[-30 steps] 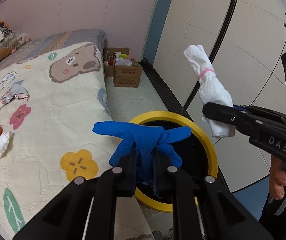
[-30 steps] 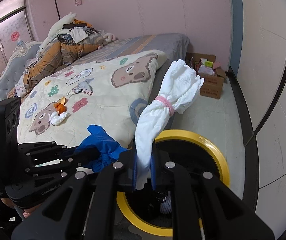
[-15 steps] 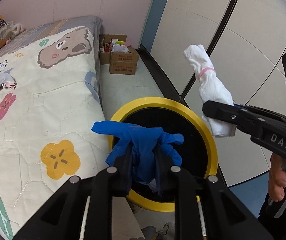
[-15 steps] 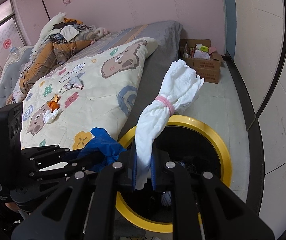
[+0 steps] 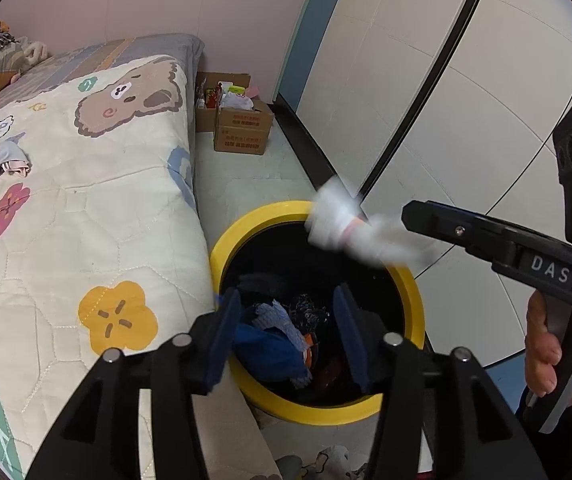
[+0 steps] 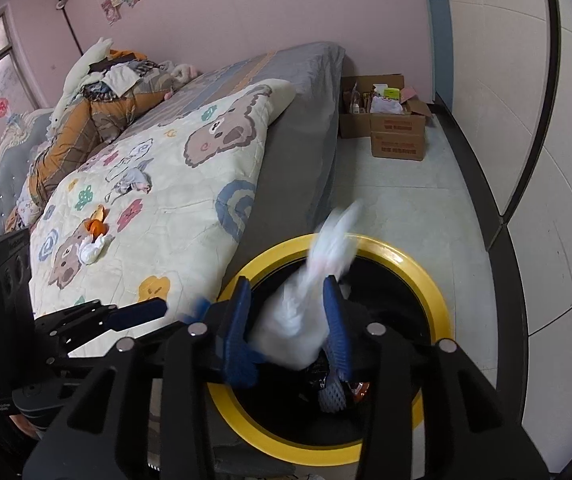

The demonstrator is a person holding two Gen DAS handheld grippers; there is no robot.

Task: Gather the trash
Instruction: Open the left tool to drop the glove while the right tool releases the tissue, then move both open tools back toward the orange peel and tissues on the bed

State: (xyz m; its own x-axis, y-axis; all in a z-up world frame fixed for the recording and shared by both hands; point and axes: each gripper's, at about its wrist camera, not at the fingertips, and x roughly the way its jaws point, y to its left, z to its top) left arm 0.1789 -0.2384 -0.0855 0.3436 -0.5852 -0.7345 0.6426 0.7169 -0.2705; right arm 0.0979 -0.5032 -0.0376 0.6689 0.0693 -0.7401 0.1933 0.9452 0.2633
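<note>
Both tongs, left (image 5: 288, 320) and right (image 6: 288, 312), have just been opening: the blue glove (image 5: 266, 350) now lies in the yellow-rimmed bin (image 5: 414, 292), while the white bundle (image 6: 306, 308) falls, blurred, between spread jaws. Only the right view shows the bed's wrappers (image 6: 94, 240).

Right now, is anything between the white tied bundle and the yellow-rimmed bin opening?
Nothing visible. The white tied bundle falls blurred between the right hand-held gripper's just-opened jaws, straight above the open yellow-rimmed bin.
</note>
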